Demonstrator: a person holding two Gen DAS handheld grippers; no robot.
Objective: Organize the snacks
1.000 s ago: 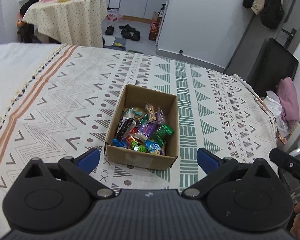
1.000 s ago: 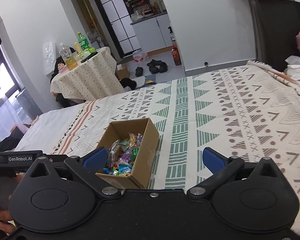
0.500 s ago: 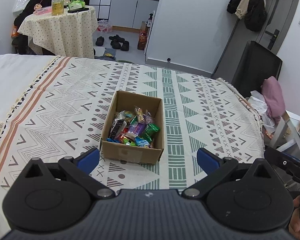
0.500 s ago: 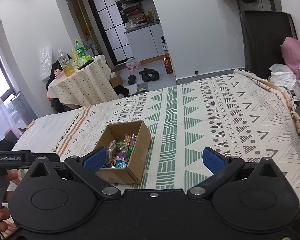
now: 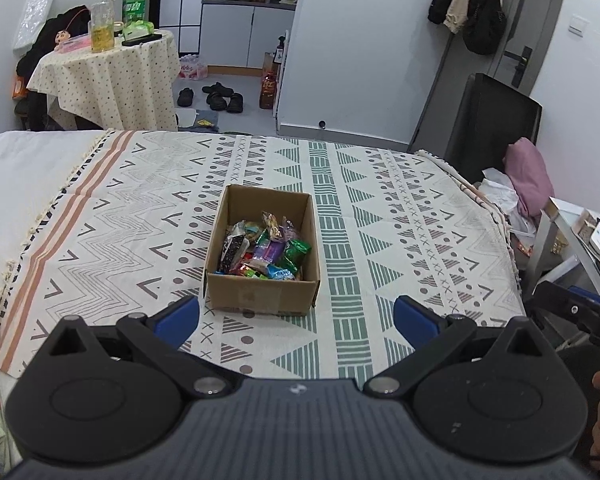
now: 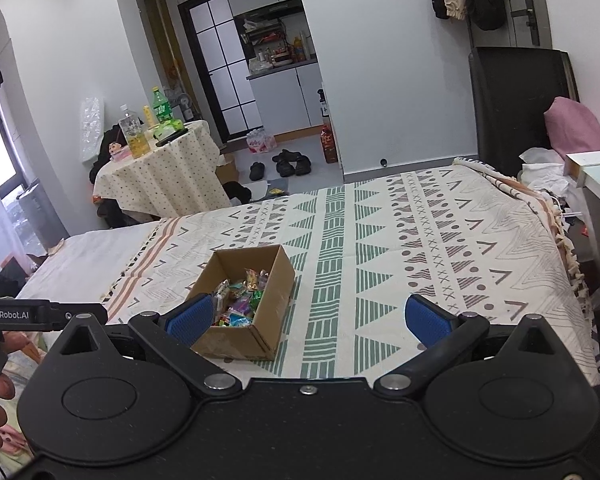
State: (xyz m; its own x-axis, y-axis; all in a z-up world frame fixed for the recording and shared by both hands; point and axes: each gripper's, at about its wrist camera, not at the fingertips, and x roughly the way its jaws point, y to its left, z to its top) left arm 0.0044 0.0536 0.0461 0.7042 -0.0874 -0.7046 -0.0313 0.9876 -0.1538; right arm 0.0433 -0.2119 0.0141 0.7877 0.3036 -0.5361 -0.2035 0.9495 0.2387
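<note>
Left claw [image 5: 296,317]: black linkages, blue pads, ribbed grey housing. Right claw [image 6: 306,318]: same, silver screws, "GenRobot.AI" marking alongside.

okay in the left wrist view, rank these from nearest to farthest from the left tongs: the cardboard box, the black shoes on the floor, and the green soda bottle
From the left tongs:
1. Cardboard box, just ahead on the patterned bedspread.
2. Black shoes, on the floor beyond the bed's far edge.
3. Green soda bottle, far left on the small round table.

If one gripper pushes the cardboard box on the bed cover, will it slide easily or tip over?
The cardboard box is low and wide, so it probably will not tip. It sits on a soft patterned cover, which may wrinkle and drag rather than let it slide cleanly. The wrapped snacks inside look small, so it is likely light.
</note>
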